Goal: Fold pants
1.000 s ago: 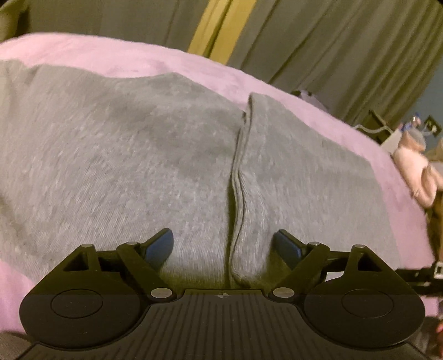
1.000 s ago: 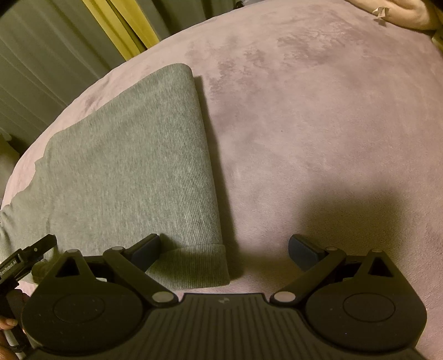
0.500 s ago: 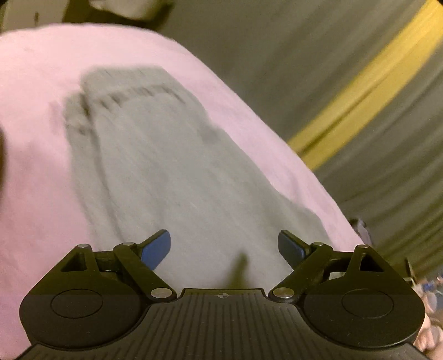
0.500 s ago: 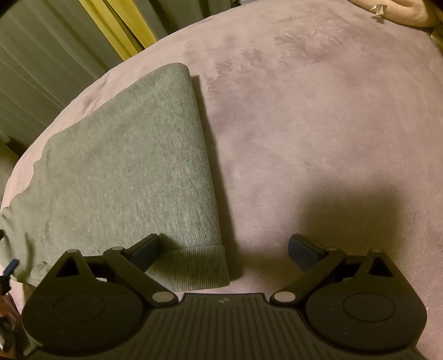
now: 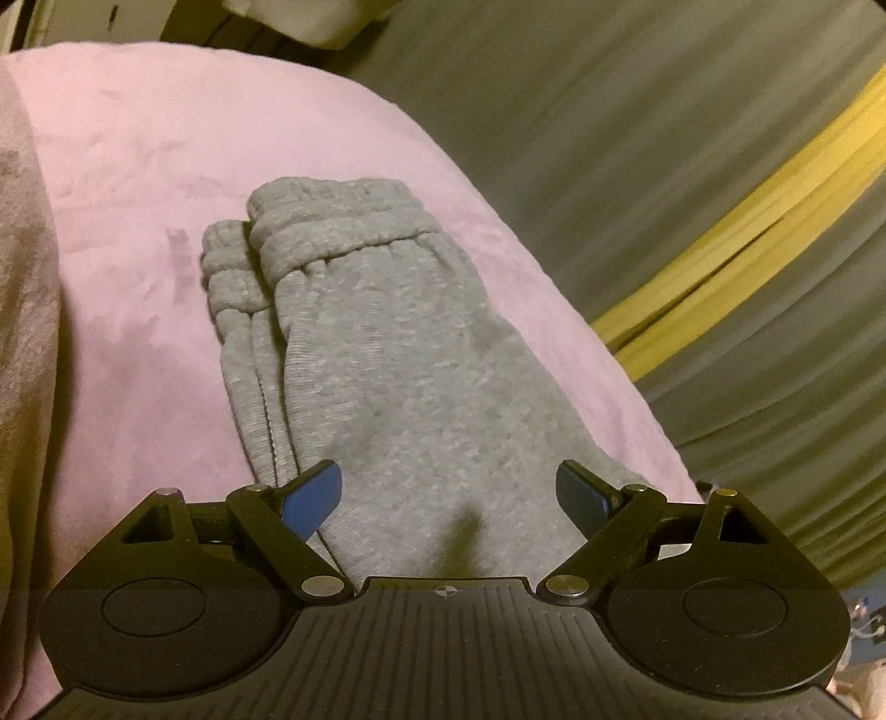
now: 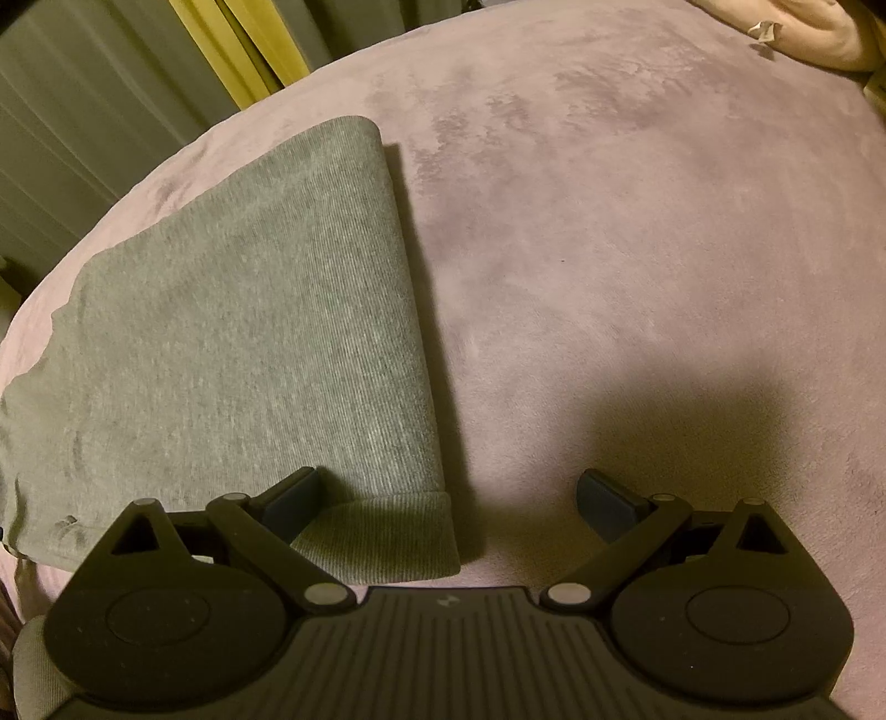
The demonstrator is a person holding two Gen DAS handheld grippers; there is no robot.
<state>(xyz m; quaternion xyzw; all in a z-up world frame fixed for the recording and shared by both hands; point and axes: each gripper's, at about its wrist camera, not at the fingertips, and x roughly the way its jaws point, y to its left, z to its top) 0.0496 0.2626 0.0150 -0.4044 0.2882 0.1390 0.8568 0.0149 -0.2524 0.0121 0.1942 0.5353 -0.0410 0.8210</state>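
Note:
Grey sweatpants (image 5: 387, 376) lie flat on a pink bed cover (image 5: 138, 194), with the gathered elastic waistband (image 5: 332, 221) at the far end in the left wrist view. My left gripper (image 5: 448, 493) is open and empty, just above the grey fabric. In the right wrist view the pants (image 6: 238, 343) lie folded lengthwise, with a ribbed cuff (image 6: 382, 537) nearest me. My right gripper (image 6: 448, 498) is open and empty, with its left finger over the leg near the cuff and its right finger over bare bed cover (image 6: 637, 277).
Grey-green curtains with a yellow stripe (image 5: 747, 232) hang beyond the bed's edge. A pale cushion or soft toy (image 6: 803, 33) lies at the bed's far right corner. A beige fabric strip (image 5: 22, 332) runs down the left side of the left wrist view.
My left gripper has swung from the split between the two leg parts to face along the pants toward the waistband. My right gripper has stayed by the cuff.

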